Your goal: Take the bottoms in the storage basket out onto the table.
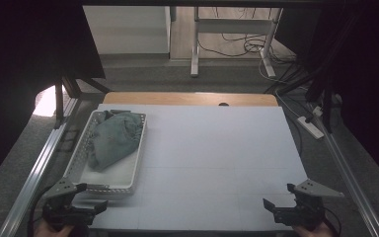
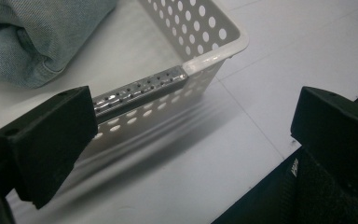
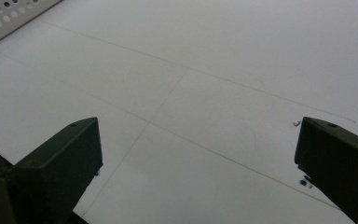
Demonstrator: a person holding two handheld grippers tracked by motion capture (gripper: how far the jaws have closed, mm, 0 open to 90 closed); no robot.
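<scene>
Both grippers, left (image 1: 81,200) & right (image 1: 282,196), gape wide w/ nothing between, near basket (image 1: 137,148) (jeans (image 1: 112,140) inside).

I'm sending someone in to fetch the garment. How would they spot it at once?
Start at the white table and look to its left side, where a white perforated basket stands. The garment lies crumpled inside it, toward the far end. It is faded blue-grey denim, the one soft, dark thing against all that white.
</scene>
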